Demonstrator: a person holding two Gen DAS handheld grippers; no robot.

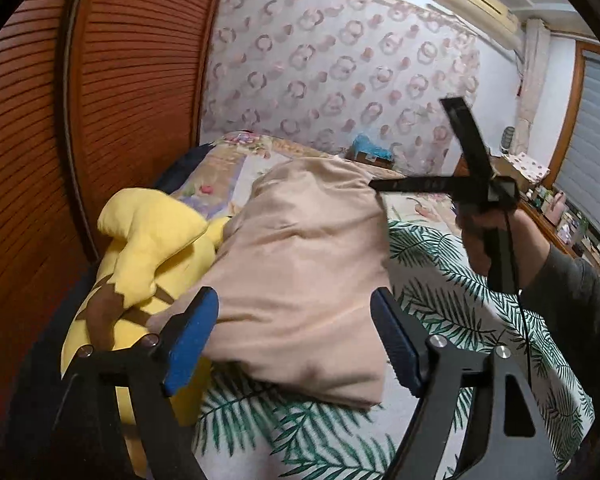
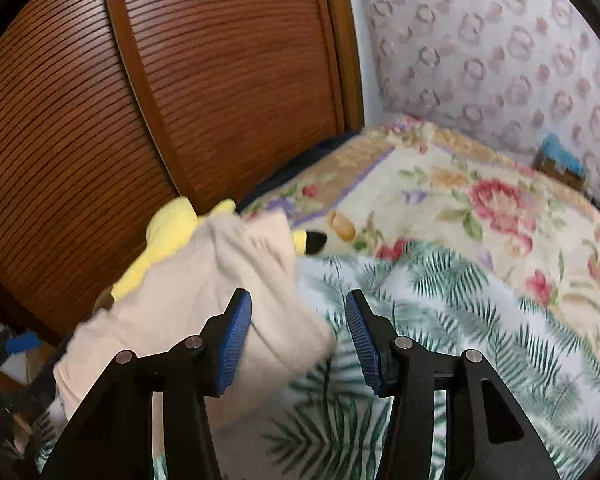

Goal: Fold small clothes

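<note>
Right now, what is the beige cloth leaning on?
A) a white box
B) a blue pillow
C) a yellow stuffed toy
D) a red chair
C: the beige cloth lies on the leaf-print sheet with its left edge draped against the yellow stuffed toy; both grippers, left and right, are open and hold nothing.

No legible text, label, brand, number or sign in either view. Surfaces checked: air conditioner (image 1: 476,0) casing high on the wall, plain front, no readable mark; small bottles and boxes on the shelf (image 1: 556,208) by the window, too small and blurred to read; wallpaper (image 1: 340,60) carries only a repeating ring-and-flower pattern; palm-leaf bed sheet (image 1: 452,312) and floral blanket (image 2: 480,208) are pictorial prints only; yellow plush toy (image 1: 148,248) and beige garment (image 1: 300,272) show no tag or print; blue-topped box (image 1: 370,152) at the bed's far edge is blurred, nothing readable on it
</note>
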